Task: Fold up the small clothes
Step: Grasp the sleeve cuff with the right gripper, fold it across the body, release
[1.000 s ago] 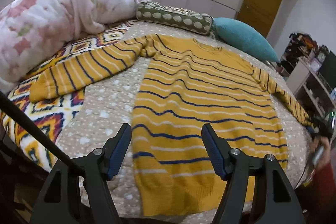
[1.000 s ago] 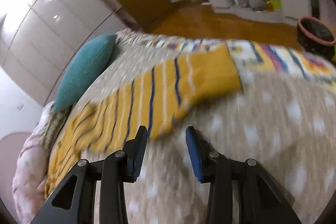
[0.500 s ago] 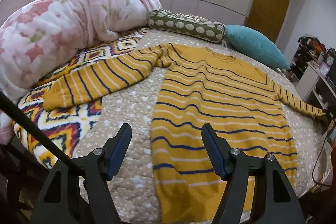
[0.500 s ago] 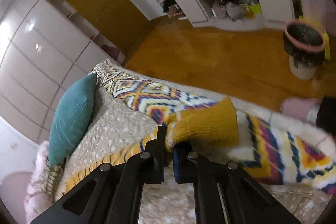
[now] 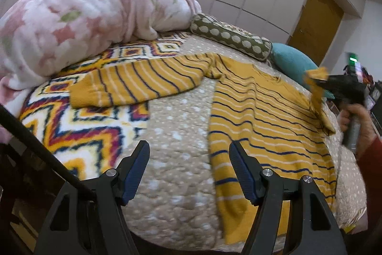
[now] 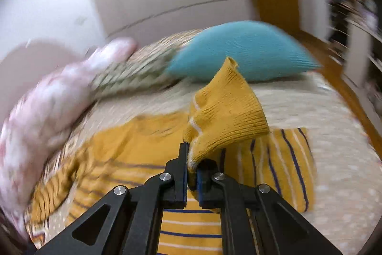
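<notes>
**Sleeve cuff lifted over the sweater**

My right gripper (image 6: 192,175) is closed on the cuff (image 6: 226,111) of one sleeve of the yellow striped sweater (image 5: 267,126). The cuff stands up from between my two fingers, and the sleeve hangs from it down to the body of the sweater below. From my left camera I see the same gripper (image 5: 320,83) raised above the far side of the sweater, with my hand (image 5: 358,121) on its handle.

My left gripper (image 5: 188,166) is open wide and holds nothing. It hovers over the near edge of the beige dotted bedspread (image 5: 176,126), just beside the hem of the sweater.

The sweater lies flat on the bed, the other sleeve (image 5: 143,85) stretched out onto the zigzag blanket (image 5: 71,126). Behind are a pink floral duvet (image 5: 71,16), a dotted green bolster (image 5: 229,37) and a teal pillow (image 6: 243,49). The right view is blurred, so I think the sleeve is folded across the chest, but I cannot be sure.
</notes>
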The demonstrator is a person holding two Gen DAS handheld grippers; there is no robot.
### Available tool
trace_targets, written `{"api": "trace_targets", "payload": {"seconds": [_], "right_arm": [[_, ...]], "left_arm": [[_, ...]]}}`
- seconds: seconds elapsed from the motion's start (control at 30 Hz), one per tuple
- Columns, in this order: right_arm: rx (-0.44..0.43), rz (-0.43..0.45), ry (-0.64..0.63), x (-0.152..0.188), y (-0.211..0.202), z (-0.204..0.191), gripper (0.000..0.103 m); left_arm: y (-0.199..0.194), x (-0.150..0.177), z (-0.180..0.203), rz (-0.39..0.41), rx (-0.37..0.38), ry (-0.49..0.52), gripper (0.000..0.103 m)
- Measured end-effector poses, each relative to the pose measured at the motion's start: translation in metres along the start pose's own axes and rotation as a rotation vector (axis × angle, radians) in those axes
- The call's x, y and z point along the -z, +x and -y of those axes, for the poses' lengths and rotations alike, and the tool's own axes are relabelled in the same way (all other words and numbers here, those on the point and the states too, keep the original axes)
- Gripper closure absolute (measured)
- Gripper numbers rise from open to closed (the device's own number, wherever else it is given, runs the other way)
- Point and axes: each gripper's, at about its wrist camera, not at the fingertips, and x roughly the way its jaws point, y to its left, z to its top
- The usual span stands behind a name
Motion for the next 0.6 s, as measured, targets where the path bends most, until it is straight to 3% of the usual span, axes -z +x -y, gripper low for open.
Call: {"api": "trace_targets", "payload": {"seconds": [0.2, 0.37, 0.53, 0.6], "right_arm": [[-0.002, -0.119, -0.227, 0.042, 0.087, -0.132, 0.097], [0.091, -0.164, -0.459, 0.076, 0.142, -0.196, 0.095], [0.182, -0.132, -0.722, 0.102, 0.152, -0.24, 0.082], [0.201, -0.112, -0.834, 0.115, 0.155, -0.258, 0.082]], "left_arm": [[-0.01, 0.002, -0.026, 0.024, -0.013, -0.014, 0.035], [-0.012, 0.003, -0.036, 0.032, -0.011, -0.024, 0.035], [-0.01, 0.004, -0.038, 0.036, -0.001, -0.02, 0.035], [-0.008, 0.004, -0.037, 0.032, -0.004, -0.024, 0.035]]}}
